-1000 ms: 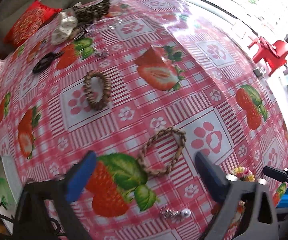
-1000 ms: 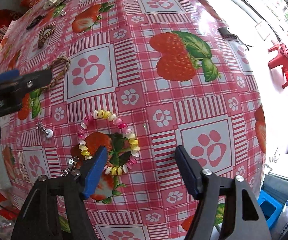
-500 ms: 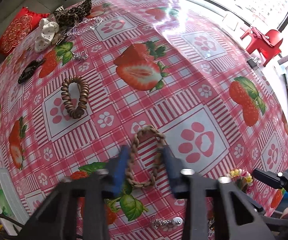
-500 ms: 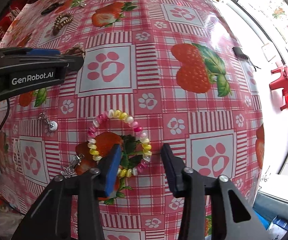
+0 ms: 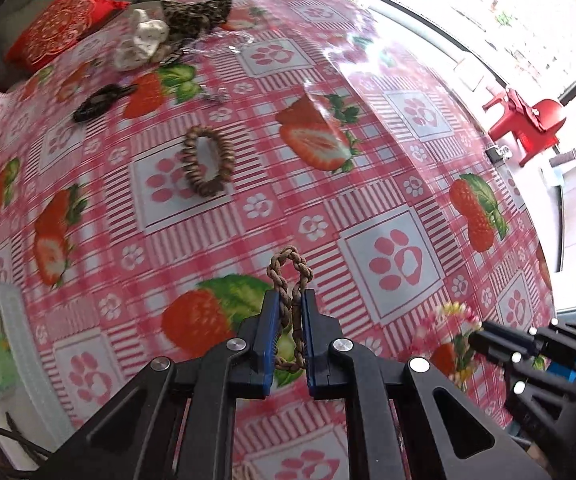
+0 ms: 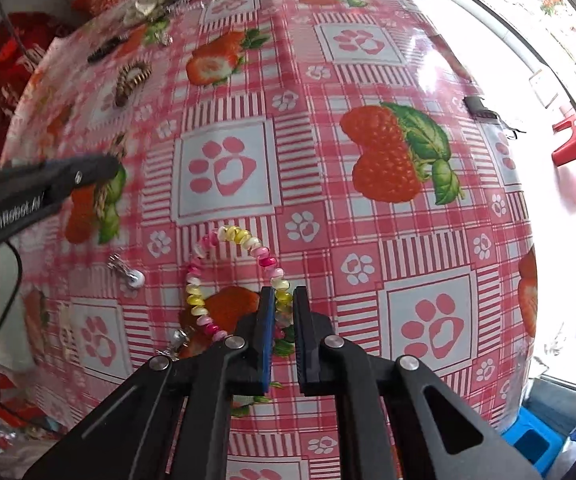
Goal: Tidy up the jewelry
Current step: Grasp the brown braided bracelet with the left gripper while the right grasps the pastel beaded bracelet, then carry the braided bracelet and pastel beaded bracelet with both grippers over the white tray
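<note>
My left gripper (image 5: 289, 300) is shut on a brown braided rope bracelet (image 5: 288, 268), squeezed into a narrow loop between the blue pads, just above the strawberry tablecloth. My right gripper (image 6: 284, 300) is shut on one side of a pink and yellow coiled bead bracelet (image 6: 244, 240), whose rest hangs out to the left. The right gripper also shows in the left wrist view (image 5: 500, 340), low right. The left gripper also shows in the right wrist view (image 6: 100, 168), at the left.
A brown coiled hair tie (image 5: 207, 164), a black clip (image 5: 100, 102), white (image 5: 142, 42) and leopard scrunchies (image 5: 196, 14) lie farther back. A silver earring (image 6: 126, 272) and a charm (image 6: 176, 340) lie near the bead bracelet. A white tray (image 5: 12, 344) sits at the left edge.
Both grippers closed from wide open: the left onto the rope bracelet, the right onto the bead bracelet. Both bracelets are now pinched and lifted slightly.
</note>
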### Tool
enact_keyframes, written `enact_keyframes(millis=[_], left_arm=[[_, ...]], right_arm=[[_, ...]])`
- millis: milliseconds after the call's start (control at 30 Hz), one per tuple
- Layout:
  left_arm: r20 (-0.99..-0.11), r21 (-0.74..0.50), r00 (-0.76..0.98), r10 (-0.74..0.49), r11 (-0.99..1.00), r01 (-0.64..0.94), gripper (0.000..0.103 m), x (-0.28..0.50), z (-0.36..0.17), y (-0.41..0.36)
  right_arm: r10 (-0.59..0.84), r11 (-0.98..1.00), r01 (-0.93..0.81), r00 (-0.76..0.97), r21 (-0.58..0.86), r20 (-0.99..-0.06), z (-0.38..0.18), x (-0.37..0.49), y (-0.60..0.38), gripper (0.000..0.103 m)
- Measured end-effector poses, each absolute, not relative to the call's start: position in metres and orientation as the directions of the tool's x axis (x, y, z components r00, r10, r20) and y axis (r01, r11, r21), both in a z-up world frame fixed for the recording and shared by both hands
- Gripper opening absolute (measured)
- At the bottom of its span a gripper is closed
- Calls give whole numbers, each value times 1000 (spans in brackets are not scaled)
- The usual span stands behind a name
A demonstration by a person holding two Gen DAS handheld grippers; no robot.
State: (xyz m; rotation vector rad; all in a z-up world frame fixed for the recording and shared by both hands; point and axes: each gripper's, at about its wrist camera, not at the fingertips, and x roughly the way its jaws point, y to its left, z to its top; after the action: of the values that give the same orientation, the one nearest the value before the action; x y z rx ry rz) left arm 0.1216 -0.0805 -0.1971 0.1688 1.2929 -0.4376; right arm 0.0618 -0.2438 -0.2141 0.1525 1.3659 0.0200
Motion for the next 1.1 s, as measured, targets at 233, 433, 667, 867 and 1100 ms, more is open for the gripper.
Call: enact_keyframes(millis=[233, 433, 667, 867, 1100], left_arm=[[-945, -132, 237, -225, 925, 356, 18, 109, -179, -53], [-939, -133, 263, -220, 941, 311, 18, 101, -165, -27], [-936, -127, 294, -194, 965, 231, 18, 86, -154, 19], [-936, -121, 316, -159, 983, 136, 18, 66, -149, 67], [-939, -102, 329, -97, 995, 2, 18, 39, -149, 133]], right_arm=[[146, 980, 99, 227, 172, -963, -198, 66, -253, 10], [172, 976, 88, 247, 199, -954, -190, 64, -250, 10], [219, 973, 16, 276, 232, -936, -168, 78, -216, 10], [270, 963, -80, 276, 258, -922, -154, 89, -170, 10], [335, 934, -218, 244, 285, -910, -144, 98, -103, 10]])
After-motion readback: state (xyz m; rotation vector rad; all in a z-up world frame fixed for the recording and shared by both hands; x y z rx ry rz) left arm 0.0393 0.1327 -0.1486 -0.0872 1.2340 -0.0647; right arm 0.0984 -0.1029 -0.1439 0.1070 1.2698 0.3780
